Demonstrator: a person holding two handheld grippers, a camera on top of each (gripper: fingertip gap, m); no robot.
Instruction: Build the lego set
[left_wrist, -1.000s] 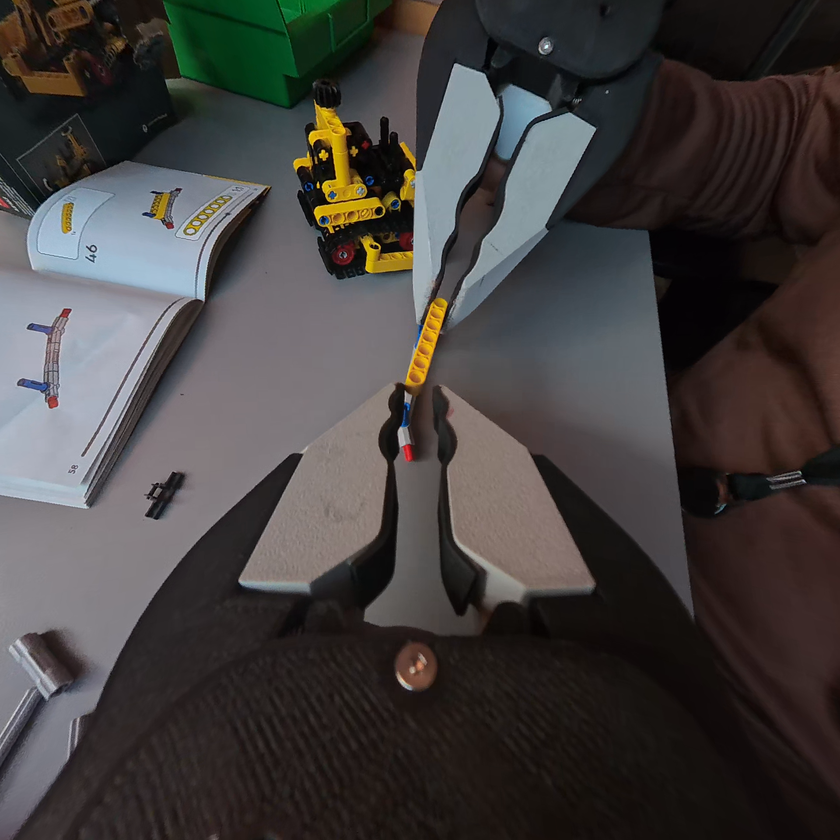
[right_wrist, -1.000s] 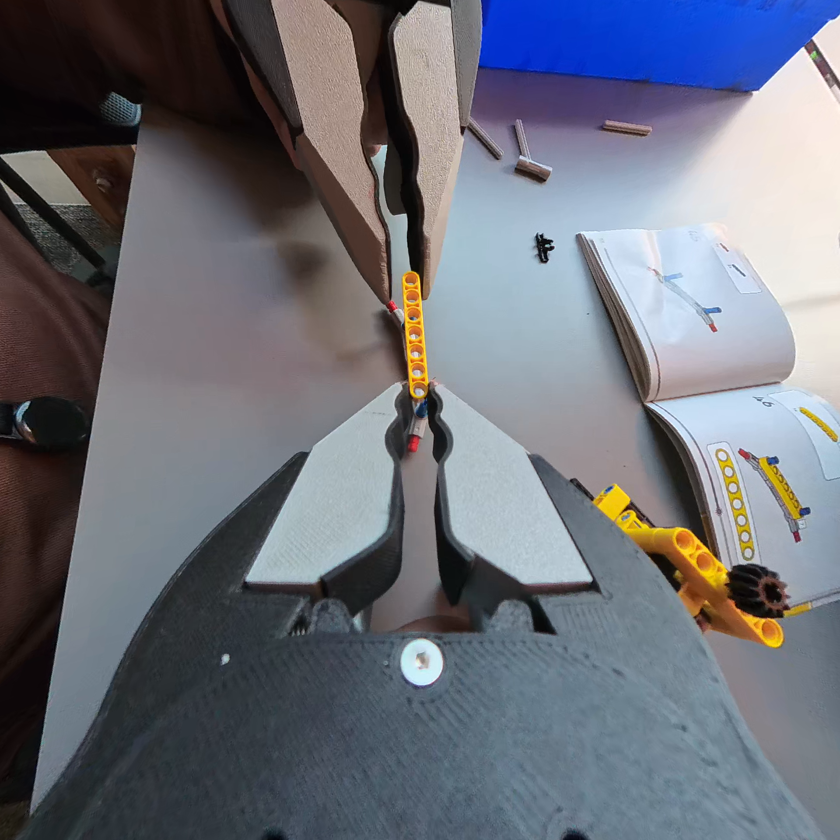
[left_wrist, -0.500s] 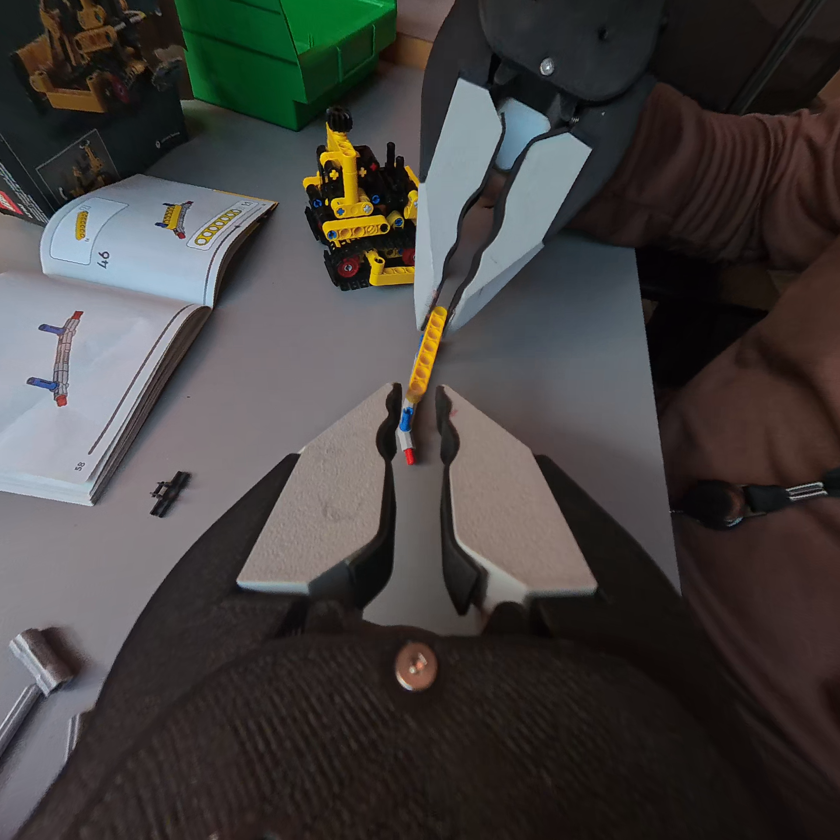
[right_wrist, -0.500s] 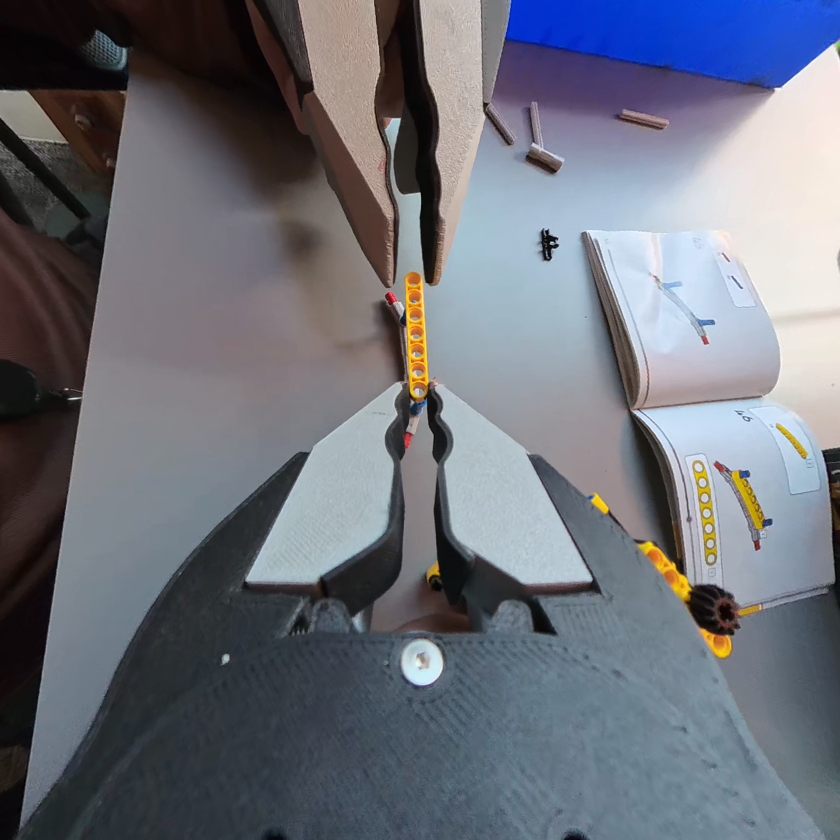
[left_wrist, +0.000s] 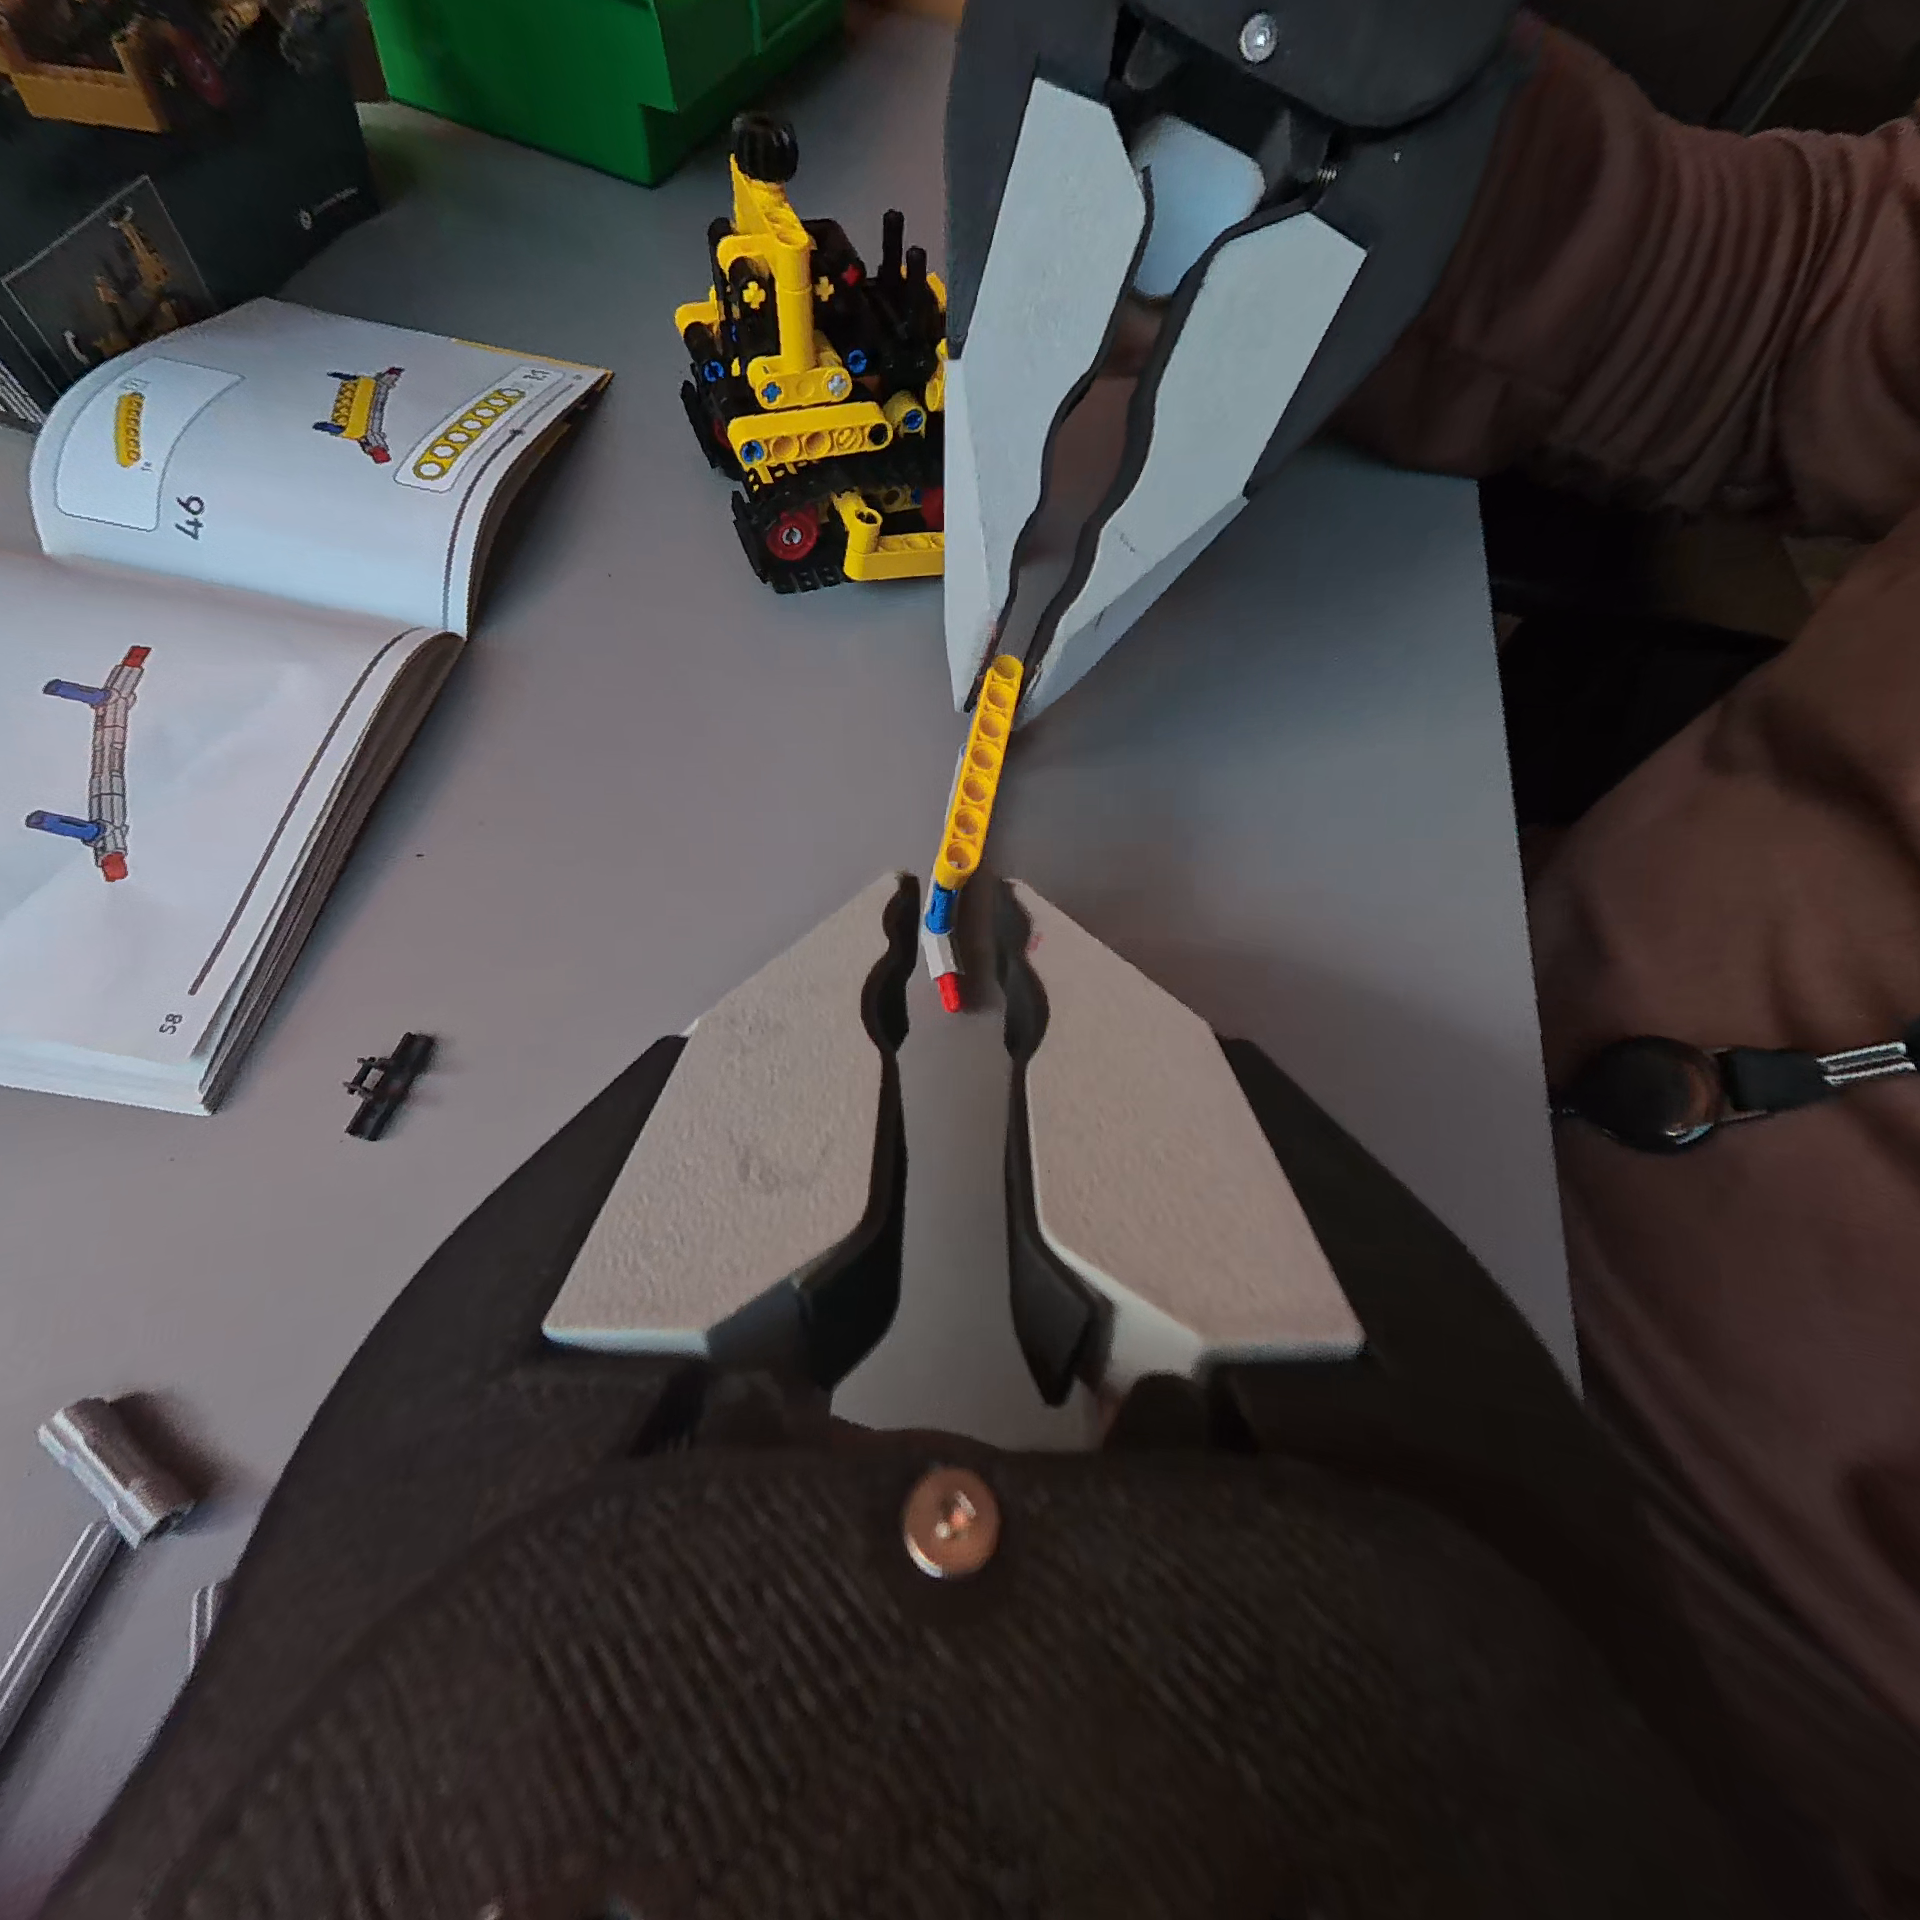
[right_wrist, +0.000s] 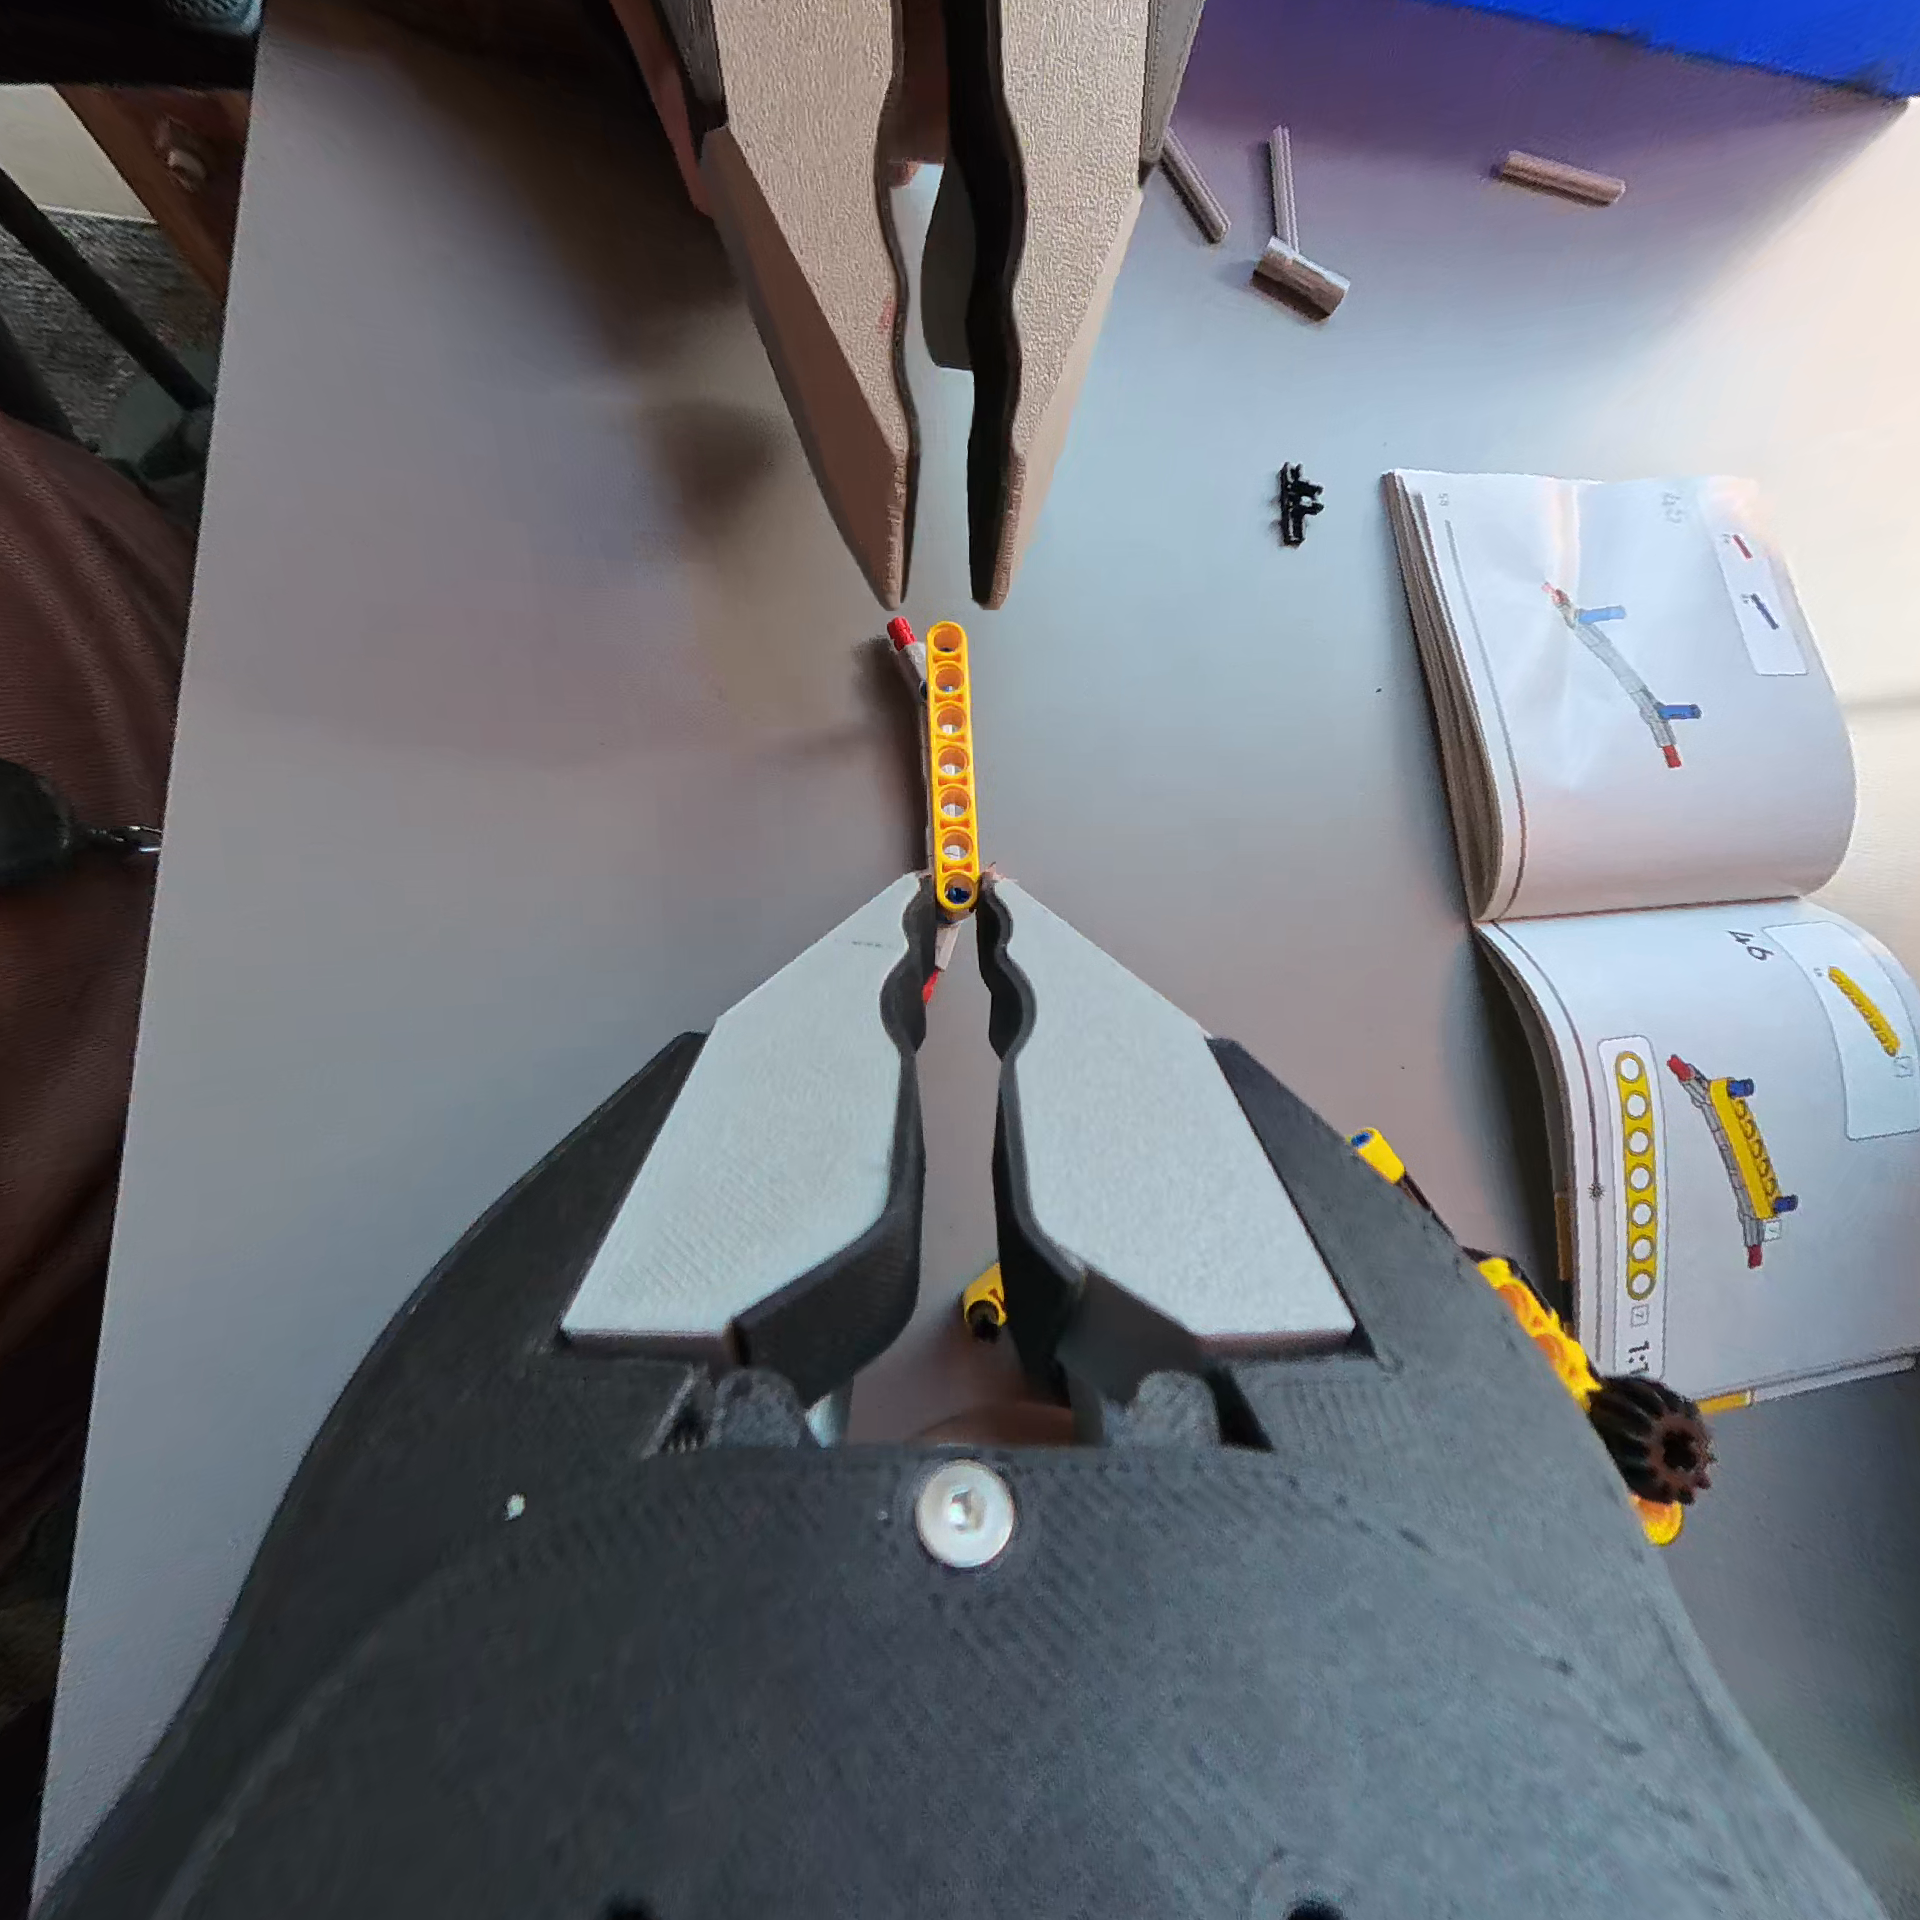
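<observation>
A yellow seven-hole beam (right_wrist: 951, 764) with grey connectors, blue pins and red axle tips is held just over the grey table. My right gripper (right_wrist: 956, 894) is shut on the near end of it; it also shows in the left wrist view (left_wrist: 1003, 686). My left gripper (left_wrist: 951, 888) is slightly open. The beam's (left_wrist: 977, 779) far red tip (left_wrist: 948, 992) shows in the gap between the jaws without touching the pads. In the right wrist view the left gripper (right_wrist: 940, 603) ends just short of the beam. The yellow and black vehicle model (left_wrist: 810, 416) stands behind.
An open instruction booklet (left_wrist: 260, 582) lies left, with a small black piece (left_wrist: 390, 1081) and grey rod tools (left_wrist: 104, 1475) nearby. A green bin (left_wrist: 623, 73) and the set box (left_wrist: 156, 156) stand at the back. The table edge (left_wrist: 1507, 831) and a person's brown sleeve are at the right. The grippers' ends are close to 5 cm from one another. Between my left fingertips and the small black piece (left_wrist: 390, 1081) there is roughly 10 cm. It is also in sight in the right wrist view (right_wrist: 1299, 483).
The left gripper has drawn back from the beam's end: its tips overlapped the beam before and now stop just short of it. The right gripper still holds the beam.
</observation>
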